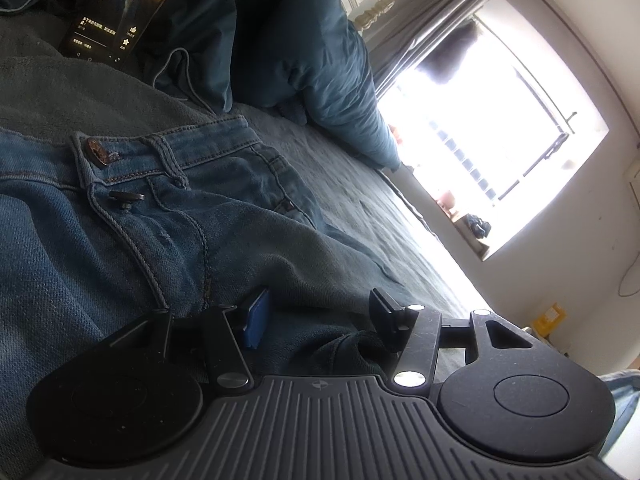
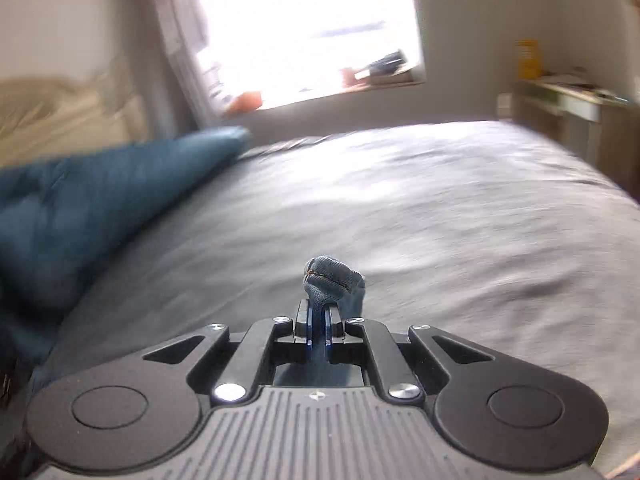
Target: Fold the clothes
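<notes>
Jeans [image 1: 132,216] lie unfolded on bed [image 1: 360,184]. Left hand-held gripper [image 1: 320,316] straddles denim, jaws apart. Right hand-held gripper [image 2: 318,320] pinches a hem. Folding barely begun.

The right tongs [image 2: 319,320] pinch a bunched fold of jeans [image 2: 334,276] above a grey bed [image 2: 400,208]. A blue pillow [image 2: 100,200] lies left, below a bright window [image 2: 304,28].
</notes>
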Demonstrator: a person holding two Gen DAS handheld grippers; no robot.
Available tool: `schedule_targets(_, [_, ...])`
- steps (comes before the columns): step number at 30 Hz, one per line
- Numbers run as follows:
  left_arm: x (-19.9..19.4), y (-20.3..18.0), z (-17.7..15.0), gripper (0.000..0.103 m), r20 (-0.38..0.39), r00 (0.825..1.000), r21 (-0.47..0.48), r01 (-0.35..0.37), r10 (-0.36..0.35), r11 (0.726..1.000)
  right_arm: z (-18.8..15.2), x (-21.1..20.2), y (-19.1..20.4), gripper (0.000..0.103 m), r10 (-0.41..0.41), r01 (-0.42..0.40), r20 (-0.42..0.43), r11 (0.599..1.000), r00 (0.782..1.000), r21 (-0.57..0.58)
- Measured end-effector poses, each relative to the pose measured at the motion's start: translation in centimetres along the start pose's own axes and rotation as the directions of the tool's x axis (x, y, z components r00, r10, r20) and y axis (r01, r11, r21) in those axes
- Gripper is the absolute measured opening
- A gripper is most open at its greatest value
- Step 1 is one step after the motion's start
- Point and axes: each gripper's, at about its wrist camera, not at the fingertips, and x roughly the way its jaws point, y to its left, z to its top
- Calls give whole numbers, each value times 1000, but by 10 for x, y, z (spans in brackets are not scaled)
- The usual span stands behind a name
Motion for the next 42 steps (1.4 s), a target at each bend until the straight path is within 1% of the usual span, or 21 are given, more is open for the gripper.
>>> schedule_targets(3, [0,1,1,53,0,1000,-7,3,-3,1000,7,-7,-26,7,-55,56,-12,996,998,75])
schedule_targets(6, [-1,1,1,53,-1,1000,-11,4,-4,1000,0,-12,-44,7,-68,73,-47,989,997,126])
schedule_targets(11, [-1,2,1,53,-4,1000,-20,7,-7,1000,-15,-38,-58,7,-13,30,-93,982,996,185])
schedule_targets(13, [-1,2,1,53,-5,1000,-23,9,-9,1000,-24,-50,-50,9,17,5,-155,990,988,141])
schedule_targets(14, [-2,3,1,53,-5,1000,-25,9,-10,1000,-30,-52,-45,13,25,-2,-208,994,978,110])
schedule_targets(15, [-1,2,2,53,-6,1000,-26,9,-9,1000,-38,-52,-41,15,16,5,-266,997,964,80])
schedule_targets(17, [-2,2,2,53,-6,1000,-26,11,-11,1000,-51,-59,-36,21,-44,53,-323,998,945,17])
schedule_targets(18, [-2,2,2,53,-6,1000,-28,11,-11,1000,-53,-65,-32,23,-83,79,-316,997,945,-25])
schedule_targets(20, [-2,1,2,53,-6,1000,-32,12,-12,999,-53,-78,-20,40,-162,135,-258,983,952,-122])
schedule_targets(21, [-3,2,2,53,-5,1000,-38,15,-16,999,-53,-85,-14,42,-200,164,-225,972,954,-168])
schedule_targets(23, [-4,2,3,54,-5,1000,-50,25,-25,998,-52,-94,8,42,-218,177,-157,956,963,-235])
schedule_targets(24, [-5,3,4,54,-4,1000,-57,30,-31,998,-52,-94,22,42,-188,149,-134,954,973,-260])
schedule_targets(25, [-5,4,4,54,-4,999,-66,34,-35,997,-52,-91,38,44,-134,95,-121,955,984,-282])
schedule_targets(26, [-6,4,4,55,-4,999,-73,39,-39,997,-54,-85,56,49,-64,25,-123,954,990,-299])
schedule_targets(27, [-6,5,5,55,-4,999,-80,43,-43,996,-56,-76,75,52,17,-60,-138,949,990,-311])
schedule_targets(28, [-7,6,5,54,-3,999,-89,46,-46,995,-61,-64,94,55,98,-145,-157,937,983,-318])
schedule_targets(30, [-9,7,6,55,-2,999,-100,51,-52,994,-73,-31,134,55,231,-294,-216,898,949,-329])
schedule_targets(34, [-10,6,7,55,-5,999,-97,38,-38,995,-101,59,226,56,397,-514,-361,790,844,-333])
schedule_targets(38, [-13,7,9,55,12,1000,-86,27,-26,996,-130,145,321,56,463,-641,-478,694,747,-329])
schedule_targets(39, [-13,8,9,55,16,1000,-82,25,-24,996,-138,157,343,56,472,-666,-498,661,728,-347])
schedule_targets(42, [-13,9,10,55,17,1000,-76,19,-17,997,-162,184,405,56,479,-714,-536,546,695,-438])
